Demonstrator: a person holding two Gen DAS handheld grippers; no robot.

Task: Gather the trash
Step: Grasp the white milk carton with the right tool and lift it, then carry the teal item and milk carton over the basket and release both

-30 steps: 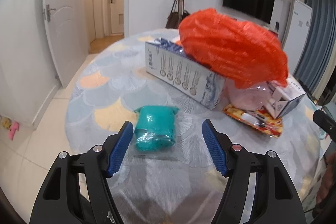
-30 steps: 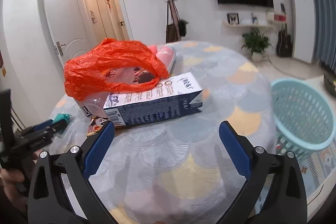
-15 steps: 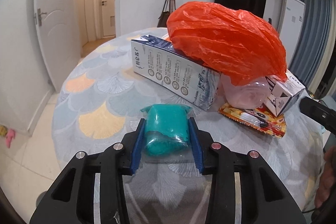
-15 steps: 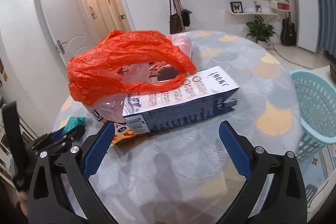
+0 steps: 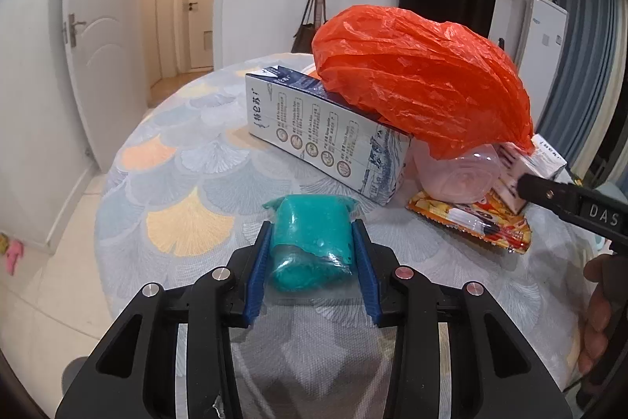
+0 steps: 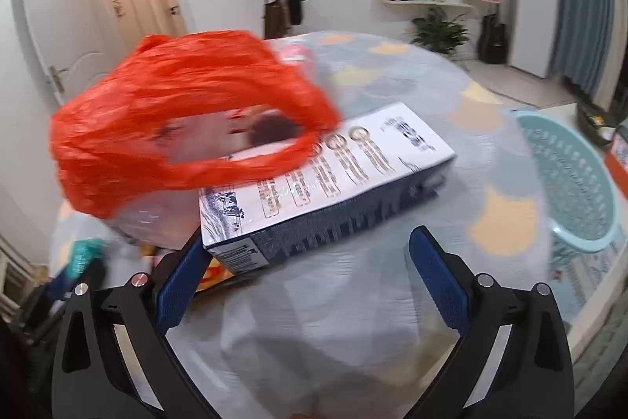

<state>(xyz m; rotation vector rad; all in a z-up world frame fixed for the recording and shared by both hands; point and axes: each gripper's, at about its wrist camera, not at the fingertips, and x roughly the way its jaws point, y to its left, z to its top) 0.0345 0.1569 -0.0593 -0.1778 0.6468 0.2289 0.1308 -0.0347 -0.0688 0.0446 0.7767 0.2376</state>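
On my left camera the left gripper clamps the teal packet at the table's near edge. Only my right camera shows the teal basket; there the right gripper gapes before the milk carton, lying lengthwise, far end rightward.

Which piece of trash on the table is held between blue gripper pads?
The teal crumpled plastic packet, pinched by the left gripper; the other trash lies untouched.
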